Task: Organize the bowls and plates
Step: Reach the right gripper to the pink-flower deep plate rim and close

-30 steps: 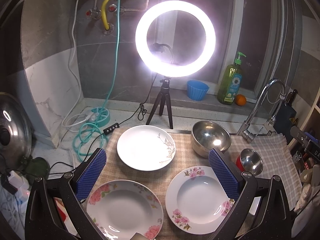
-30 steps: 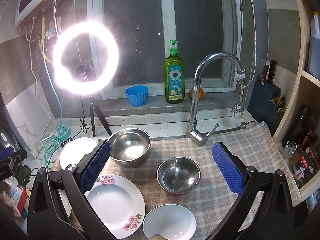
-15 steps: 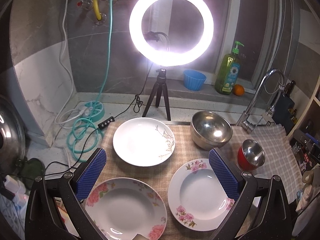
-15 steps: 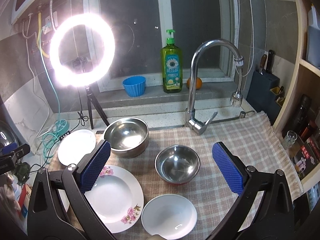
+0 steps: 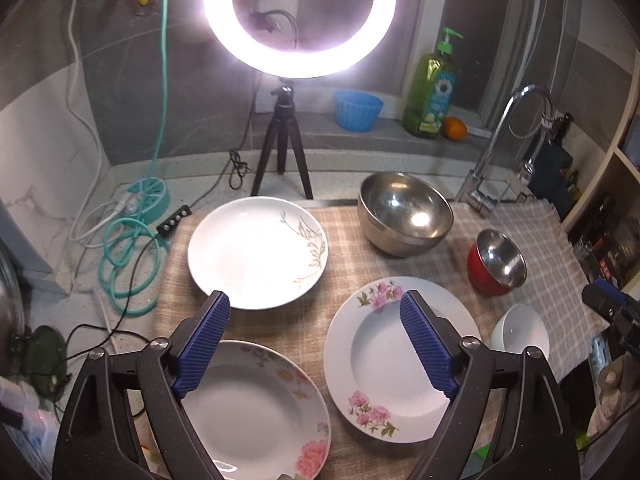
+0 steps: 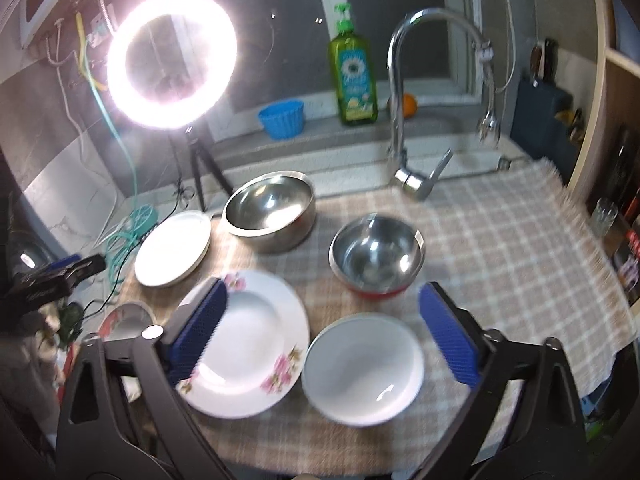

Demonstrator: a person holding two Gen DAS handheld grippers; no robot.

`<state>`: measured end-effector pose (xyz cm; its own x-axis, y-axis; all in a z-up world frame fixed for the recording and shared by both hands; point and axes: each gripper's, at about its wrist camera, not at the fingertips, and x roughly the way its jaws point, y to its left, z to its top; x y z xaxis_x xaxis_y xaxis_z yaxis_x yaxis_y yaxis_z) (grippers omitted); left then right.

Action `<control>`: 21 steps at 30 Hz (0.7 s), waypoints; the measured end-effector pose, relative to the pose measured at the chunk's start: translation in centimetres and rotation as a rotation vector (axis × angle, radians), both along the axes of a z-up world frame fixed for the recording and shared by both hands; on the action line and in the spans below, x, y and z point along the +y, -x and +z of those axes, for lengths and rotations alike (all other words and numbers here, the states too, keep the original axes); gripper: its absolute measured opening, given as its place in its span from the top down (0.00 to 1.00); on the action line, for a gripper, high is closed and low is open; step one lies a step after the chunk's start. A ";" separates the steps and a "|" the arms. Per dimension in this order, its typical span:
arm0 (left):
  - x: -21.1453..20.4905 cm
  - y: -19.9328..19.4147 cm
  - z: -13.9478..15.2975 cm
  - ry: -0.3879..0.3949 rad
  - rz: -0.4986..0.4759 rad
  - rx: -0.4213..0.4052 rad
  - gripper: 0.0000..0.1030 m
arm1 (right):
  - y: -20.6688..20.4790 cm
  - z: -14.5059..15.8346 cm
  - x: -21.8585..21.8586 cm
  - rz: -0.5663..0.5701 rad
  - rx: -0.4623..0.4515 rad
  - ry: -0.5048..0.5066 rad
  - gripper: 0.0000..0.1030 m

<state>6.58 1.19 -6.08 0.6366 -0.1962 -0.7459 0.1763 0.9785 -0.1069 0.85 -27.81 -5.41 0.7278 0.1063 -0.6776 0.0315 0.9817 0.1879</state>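
Note:
On a checked cloth [image 5: 348,264] lie a white plate with a gold leaf pattern [image 5: 256,252], two pink-flowered plates [image 5: 256,412] [image 5: 396,364], a large steel bowl [image 5: 404,220], a small red-sided steel bowl [image 5: 496,268] and a white bowl [image 5: 520,332]. My left gripper [image 5: 314,320] is open and empty above the gap between the plates. My right gripper [image 6: 324,312] is open and empty above the white bowl [image 6: 362,368] and the flowered plate [image 6: 248,344]. The small steel bowl [image 6: 376,254] and large steel bowl [image 6: 270,208] lie beyond it.
A lit ring light on a tripod [image 5: 298,16] stands behind the plates. A tap [image 6: 404,92], a soap bottle [image 6: 354,72], a blue cup [image 6: 282,118] and an orange [image 5: 454,128] are at the back. Teal cable coils [image 5: 128,264] lie left; shelves [image 6: 616,160] stand right.
Both grippers have moved forward and tilted down, so the dishes look larger and closer. The right view is blurred with motion. Both stay open.

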 end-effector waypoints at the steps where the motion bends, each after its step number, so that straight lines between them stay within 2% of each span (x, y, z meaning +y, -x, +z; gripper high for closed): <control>1: -0.1 -0.2 -0.3 0.000 -0.014 0.012 0.18 | 0.2 -0.5 0.2 0.012 0.019 -0.007 0.14; 3: -0.2 -0.7 -1.0 0.003 -0.047 0.041 0.25 | 0.6 -1.3 0.6 0.023 0.050 -0.016 0.18; 6: -0.5 -1.4 -2.2 0.008 -0.098 0.091 0.39 | 1.2 -2.9 0.9 0.046 0.114 -0.074 0.34; 8: -0.6 -1.9 -3.1 0.005 -0.133 0.122 0.45 | 1.6 -4.2 1.2 0.065 0.162 -0.117 0.46; 9: -0.7 -2.2 -3.5 0.010 -0.152 0.143 0.50 | 1.7 -4.7 1.5 0.073 0.183 -0.130 0.48; 12: -0.9 -3.1 -4.6 0.039 -0.193 0.198 0.56 | 2.2 -6.4 2.4 0.106 0.238 -0.152 0.51; 15: -1.2 -4.0 -5.7 0.051 -0.240 0.252 0.66 | 2.4 -7.9 3.2 0.125 0.282 -0.182 0.55; 17: -1.5 -4.7 -6.4 0.039 -0.264 0.278 0.70 | 2.4 -9.1 3.3 0.130 0.323 -0.222 0.60; 21: -1.8 -6.1 -7.5 0.064 -0.300 0.325 0.71 | 1.9 -11.5 3.7 0.143 0.385 -0.265 0.65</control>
<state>12.70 -0.66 -13.53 0.2791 -0.3885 -0.8782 0.3982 0.8790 -0.2623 -1.07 -24.16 -16.90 0.3952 0.3919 -0.8308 0.0159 0.9014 0.4328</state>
